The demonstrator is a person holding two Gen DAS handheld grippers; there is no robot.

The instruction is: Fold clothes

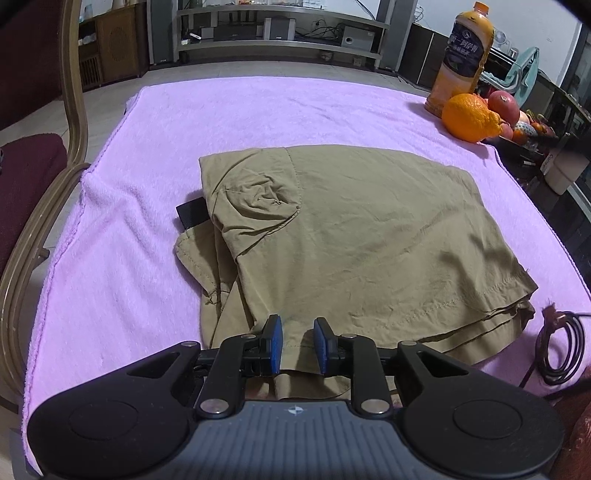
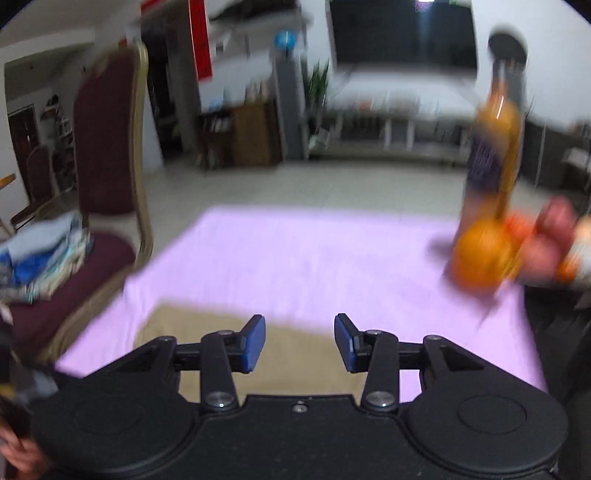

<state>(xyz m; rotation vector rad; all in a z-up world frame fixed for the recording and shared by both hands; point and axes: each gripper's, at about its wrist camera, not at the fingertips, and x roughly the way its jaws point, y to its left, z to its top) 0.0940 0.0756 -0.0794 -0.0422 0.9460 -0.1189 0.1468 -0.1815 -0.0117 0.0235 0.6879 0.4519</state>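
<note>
The desk [image 1: 258, 110] is covered by a pink towel [image 1: 110, 295], on which folded khaki shorts [image 1: 369, 240] are laid near its middle, toward the near edge. A black strap [image 1: 190, 216] is seen sticking out from under their left side. The left tongs [image 1: 297, 341] are held low over the near hem of the shorts, their blue pads a little apart with nothing clamped between them. The right tongs [image 2: 300, 341] are held higher above the desk, spread wide and empty; that view is blurred.

At the far right corner of the towel a juice bottle [image 1: 465, 55] is stood, with an orange [image 1: 471, 117] just in front of it and more fruit [image 1: 504, 103] beside. A coiled black cable [image 1: 561, 347] is seen at the right edge. To the left a chair [image 2: 107, 147] with dark red padding is placed beside the desk, and folded clothes [image 2: 40, 258] are piled on its seat. Beyond a pale floor, grey shelving [image 1: 277, 29] with electronics is set along the far wall.
</note>
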